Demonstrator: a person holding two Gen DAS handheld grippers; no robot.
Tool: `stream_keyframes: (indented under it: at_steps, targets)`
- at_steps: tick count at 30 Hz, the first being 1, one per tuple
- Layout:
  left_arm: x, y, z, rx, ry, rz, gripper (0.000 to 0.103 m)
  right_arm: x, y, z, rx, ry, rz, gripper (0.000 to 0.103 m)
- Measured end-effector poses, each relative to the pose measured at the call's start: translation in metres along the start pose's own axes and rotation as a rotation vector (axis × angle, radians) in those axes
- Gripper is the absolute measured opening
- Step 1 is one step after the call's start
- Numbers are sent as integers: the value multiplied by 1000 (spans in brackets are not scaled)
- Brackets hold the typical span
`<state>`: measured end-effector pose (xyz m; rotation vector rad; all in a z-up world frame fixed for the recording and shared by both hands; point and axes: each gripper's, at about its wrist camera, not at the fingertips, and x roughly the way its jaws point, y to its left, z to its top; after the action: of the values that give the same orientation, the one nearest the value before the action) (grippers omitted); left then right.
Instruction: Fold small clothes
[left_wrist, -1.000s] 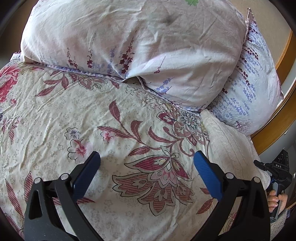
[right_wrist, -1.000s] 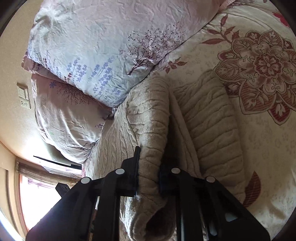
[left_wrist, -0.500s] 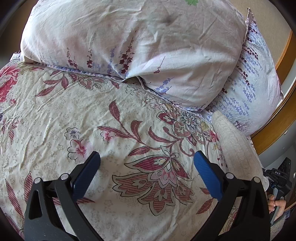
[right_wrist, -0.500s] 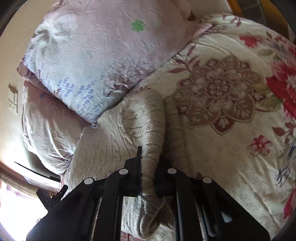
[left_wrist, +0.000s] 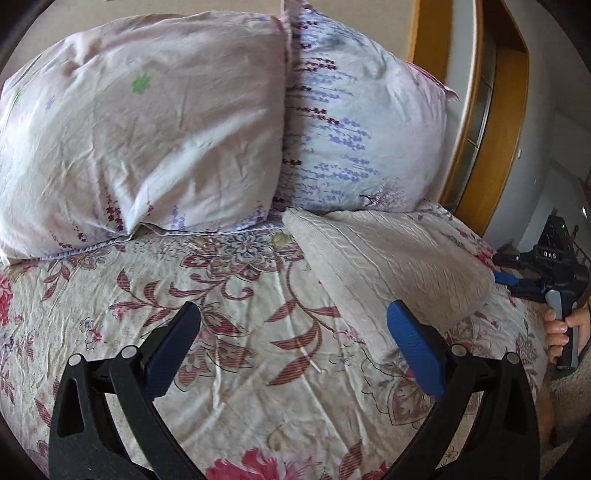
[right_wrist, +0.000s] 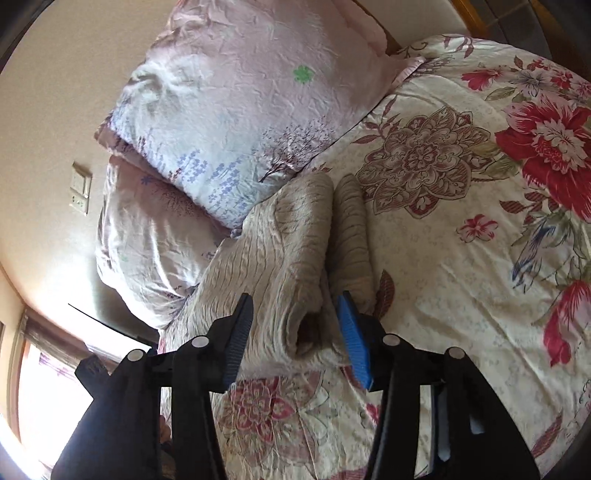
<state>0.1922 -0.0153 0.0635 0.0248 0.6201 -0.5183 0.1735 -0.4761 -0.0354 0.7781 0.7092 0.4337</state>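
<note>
Pillows (left_wrist: 207, 122) crowd folded knit sweater (left_wrist: 399, 254) on floral quilt (left_wrist: 229, 291).

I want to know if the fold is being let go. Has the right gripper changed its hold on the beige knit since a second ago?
Yes. The right gripper, clamped before, has just been opening; the beige knit lies between its jaws, beside the pillow.

Both wrist views look down, sharing the pillows (left_wrist: 147, 129).
</note>
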Motion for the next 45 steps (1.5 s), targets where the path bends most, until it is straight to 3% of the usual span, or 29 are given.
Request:
stream_keyframes:
  at_steps: [3,6,8,11,14,16,25,33,37,39,40,41,42,45]
  targets:
    - [7,-23,-6,75,39,-4,101,3,8,-8,-55,12,-3,46]
    - [18,-41,-13,146,80,40,101,15,9,-13,-71,47,-19,44]
    - [24,-50,-17,188,101,62,101,24,13,-16,-105,68,-20,16]
    - [34,-63,-19,246,125,109,101,24,25,-18,-191,31,-86,12]
    - [43,-69,-21,271,146,165,101,4,29,-11,-188,-61,-97,11]
    - [49,-69,-19,257,157,188,101,-2,28,-9,-190,-73,-114,11]
    - [62,-55,-17,170,202,256,101,23,9,-25,-161,35,-199,10]
    - [82,-28,-23,-14,322,209,101,27,5,-31,-158,48,-191,11]
    - [64,-34,-24,65,302,173,101,19,3,-25,-139,59,-160,12]
    - [44,-31,-23,98,261,149,101,7,4,-17,-122,38,-139,23]
    - [34,-26,-22,91,235,129,101,-1,4,-12,-118,11,-142,36]
    - [26,-19,-19,62,211,106,101,-8,5,-4,-114,-21,-140,50]
    - [19,-10,-14,19,186,78,101,-13,5,4,-104,-44,-128,54]
    - [22,10,5,-118,146,56,101,-5,5,33,-56,-38,-73,54]
